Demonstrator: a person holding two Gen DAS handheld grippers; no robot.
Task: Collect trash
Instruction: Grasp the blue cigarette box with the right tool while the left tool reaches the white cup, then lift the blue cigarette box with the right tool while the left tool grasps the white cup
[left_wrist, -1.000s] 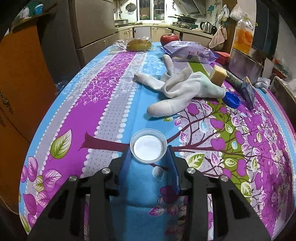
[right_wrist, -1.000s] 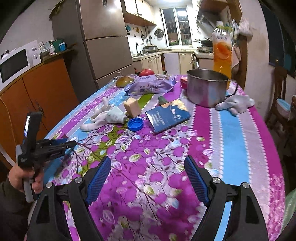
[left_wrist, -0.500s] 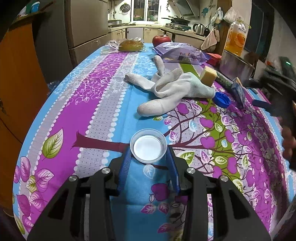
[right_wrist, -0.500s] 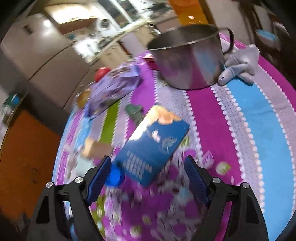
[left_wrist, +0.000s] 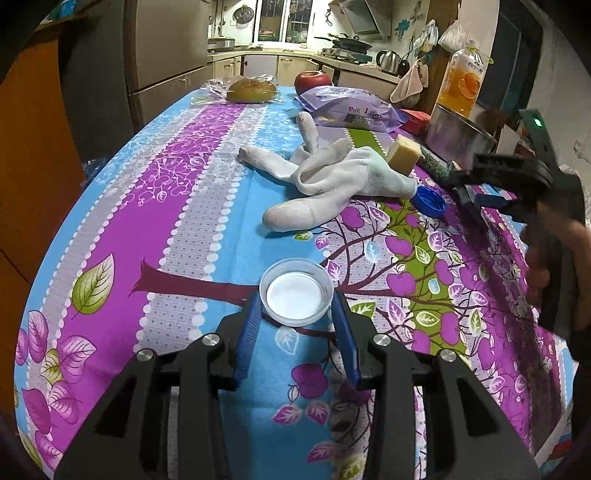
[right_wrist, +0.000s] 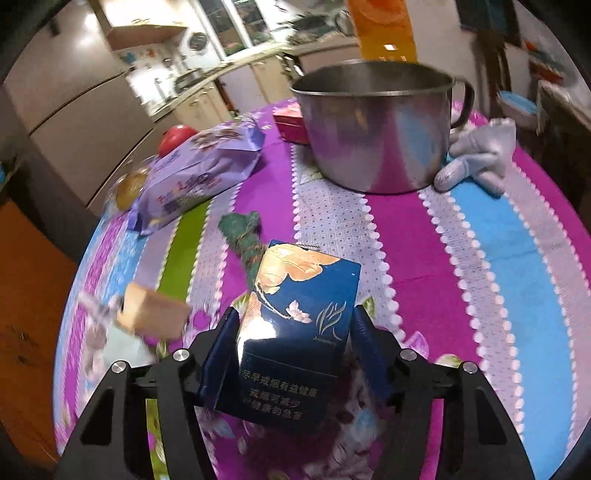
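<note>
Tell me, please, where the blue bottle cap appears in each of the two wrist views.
Left wrist view: the blue bottle cap lies right of centre, beside the white glove's cuff.
Right wrist view: the cap is not visible.
Shared landmark: the steel pot, far right in the left view, top centre in the right.

The right hand-held gripper, a second ago wide apart above bare cloth, now straddles the blue cigarette pack beyond the blue bottle cap, its jaws closing on it.
</note>
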